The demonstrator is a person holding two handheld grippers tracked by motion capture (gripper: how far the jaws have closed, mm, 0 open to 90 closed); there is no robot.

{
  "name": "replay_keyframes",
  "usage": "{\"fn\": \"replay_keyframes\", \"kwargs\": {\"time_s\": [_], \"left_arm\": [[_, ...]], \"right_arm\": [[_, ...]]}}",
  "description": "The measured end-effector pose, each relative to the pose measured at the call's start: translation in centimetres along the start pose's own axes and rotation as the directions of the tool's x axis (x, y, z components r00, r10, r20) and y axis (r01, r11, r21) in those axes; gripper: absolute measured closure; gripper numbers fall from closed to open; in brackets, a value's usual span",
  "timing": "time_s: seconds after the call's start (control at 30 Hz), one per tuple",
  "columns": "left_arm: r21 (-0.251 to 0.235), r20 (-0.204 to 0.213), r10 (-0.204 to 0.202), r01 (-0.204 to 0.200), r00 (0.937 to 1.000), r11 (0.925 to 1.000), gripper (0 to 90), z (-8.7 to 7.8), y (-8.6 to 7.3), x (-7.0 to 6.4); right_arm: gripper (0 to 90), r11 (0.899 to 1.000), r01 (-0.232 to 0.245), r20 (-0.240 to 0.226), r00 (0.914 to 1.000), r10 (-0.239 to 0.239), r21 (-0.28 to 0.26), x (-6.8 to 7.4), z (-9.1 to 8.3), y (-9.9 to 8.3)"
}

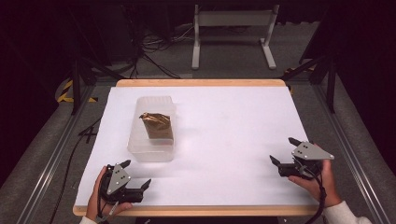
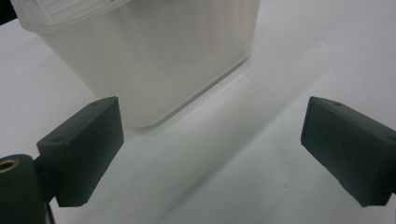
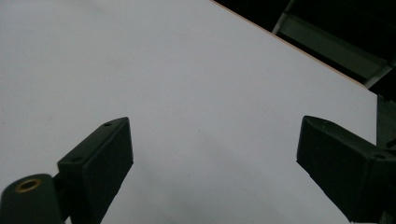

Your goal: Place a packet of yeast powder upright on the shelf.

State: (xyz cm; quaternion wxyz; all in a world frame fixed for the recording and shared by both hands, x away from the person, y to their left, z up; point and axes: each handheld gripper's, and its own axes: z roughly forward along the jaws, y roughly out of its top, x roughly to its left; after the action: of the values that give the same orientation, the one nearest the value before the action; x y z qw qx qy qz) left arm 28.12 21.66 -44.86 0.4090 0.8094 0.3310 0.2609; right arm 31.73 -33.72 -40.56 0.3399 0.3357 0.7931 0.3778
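Toward the left side of the desk (image 1: 233, 140), about halfway between the near and far edges, I see a clear plastic box (image 1: 152, 129). It has no lid on top. A shiny gold-brown packet (image 1: 157, 126) sits inside it, standing up a bit and leaning. The desk has a white top and a thin wooden edge.

Near the front left corner, my left gripper (image 1: 137, 174) rests low on the desk, held by the left hand (image 1: 100, 196). Its jaws are spread wide apart and hold nothing. They point toward the box, which is close by but not touching. In the left gripper view, the box's ribbed wall (image 2: 159, 56) stands just past the left gripper (image 2: 210, 140), with white desk between the jaws.

Close to the right edge, my right gripper (image 1: 284, 151) is held by the right hand (image 1: 320, 179), well apart from the box. Its jaws are wide open too, with nothing between them. In the right gripper view, I see the right gripper (image 3: 212, 161) over bare white desk, and the wooden edge runs across the top right corner.
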Motion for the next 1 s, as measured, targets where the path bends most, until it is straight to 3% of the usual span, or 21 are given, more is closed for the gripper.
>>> {"fn": "replay_keyframes", "kwargs": {"time_s": [0.2, 0.27, 0.43, 0.83, 0.93, 1.0], "left_arm": [[0.001, 0.001, 0.004, -0.004, 1.0, 1.0, 6.7, 0.1, 0.0, 0.0], [0.005, 0.001, 0.011, -0.011, 0.9999, 0.9999, 6.7, 0.1, 0.0, 0.0], [0.004, -0.001, 0.003, -0.003, 1.0, 1.0, 6.6, 0.2, 0.0, 0.1], [-0.006, -0.01, -0.004, 0.004, 0.9999, 1.0, 6.3, 0.5, 0.1, 0.7], [-0.011, -0.007, -0.011, 0.011, 0.9999, 0.9999, 6.2, 0.7, 0.1, 1.0], [-0.012, -0.007, -0.02, 0.02, 0.9998, 0.9997, 6.1, 0.8, 0.2, 1.1]], "right_arm": [[9.2, 1.0, 0.009, 0.004, 0.9999, -0.009, -0.012, -0.4, -0.9, -1.4], [8.6, 1.0, -0.009, -0.002, 1.0, 0.009, -0.013, -0.5, -1.1, -2.0], [7.7, 1.0, -0.014, 0.031, 0.9994, 0.013, 0.009, -0.8, -1.6, -3.2], [5.6, 0.998, -0.059, 0.071, 0.9958, 0.057, 0.022, -0.8, -2.6, -5.2], [5.6, 0.996, -0.089, 0.067, 0.9939, 0.087, 0.027, -1.0, -2.8, -5.9], [5.6, 0.995, -0.101, 0.09, 0.991, 0.099, 0.018, -1.1, -3.0, -6.1]]}}
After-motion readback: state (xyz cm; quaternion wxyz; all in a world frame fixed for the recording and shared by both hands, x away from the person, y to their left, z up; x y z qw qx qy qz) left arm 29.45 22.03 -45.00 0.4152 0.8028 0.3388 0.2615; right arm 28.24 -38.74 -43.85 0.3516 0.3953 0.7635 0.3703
